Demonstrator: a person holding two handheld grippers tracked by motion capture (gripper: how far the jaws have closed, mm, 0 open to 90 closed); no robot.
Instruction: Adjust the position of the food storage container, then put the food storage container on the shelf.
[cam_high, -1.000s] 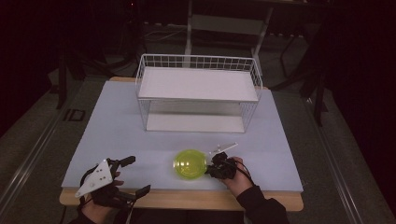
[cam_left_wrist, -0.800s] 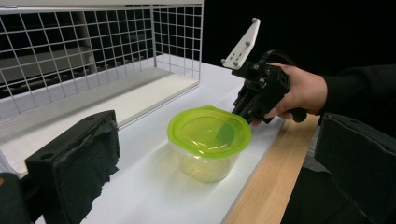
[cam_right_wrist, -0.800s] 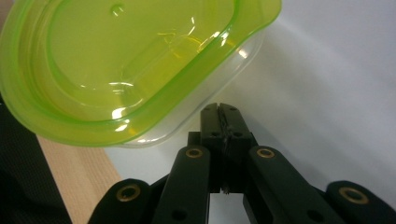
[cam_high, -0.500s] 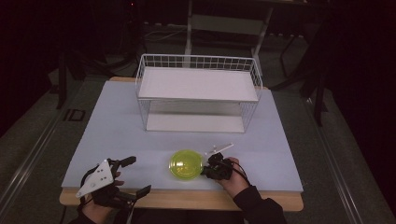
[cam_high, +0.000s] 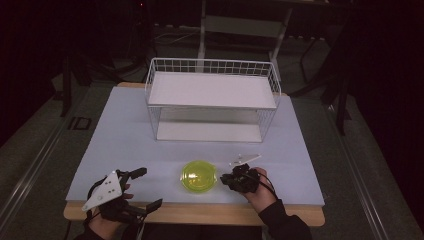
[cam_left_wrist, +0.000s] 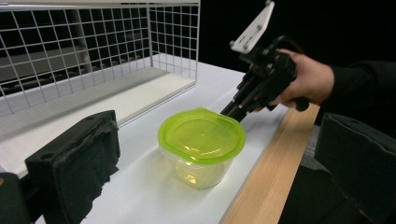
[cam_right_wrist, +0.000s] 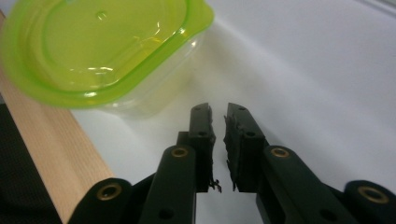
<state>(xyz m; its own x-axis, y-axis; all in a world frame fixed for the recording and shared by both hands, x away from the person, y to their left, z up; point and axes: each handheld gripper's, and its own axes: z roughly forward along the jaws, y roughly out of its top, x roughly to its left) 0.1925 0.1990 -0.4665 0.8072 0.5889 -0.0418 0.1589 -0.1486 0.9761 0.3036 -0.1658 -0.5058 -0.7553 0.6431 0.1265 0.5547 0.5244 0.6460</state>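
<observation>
The container (cam_high: 199, 176) stands on the table (cam_high: 125, 145) near the front edge, about midway along it, with its green lid (cam_left_wrist: 201, 133) seated flat on the clear tub. Nothing holds it.

The right gripper (cam_high: 226, 181) sits just beside the container, on the side toward the right edge. In the right gripper view its jaws stand nearly together with only a thin slit between them, gripping nothing. The tips (cam_right_wrist: 219, 114) point at the table surface just short of the tub wall; contact with the container cannot be confirmed. This closed, low posture suits nudging the container rather than clamping it; that is a judgement only.

The left gripper (cam_high: 142, 187) rests at the front-left corner, well apart from the container. Its jaws are spread wide: one pad (cam_left_wrist: 74, 168) appears at the left of the left gripper view, the other at the far right, with the container between them but farther off. It probably waits in reserve.

The wire shelf rack (cam_high: 212, 97) occupies the back half of the table, a likely destination.

View differences: the high view gives the layout against the table edges. The left gripper view shows the lid tab and the right gripper's tilt toward the tub. The right gripper view shows the narrow jaw gap and the wooden front edge (cam_right_wrist: 46, 154) close by.
</observation>
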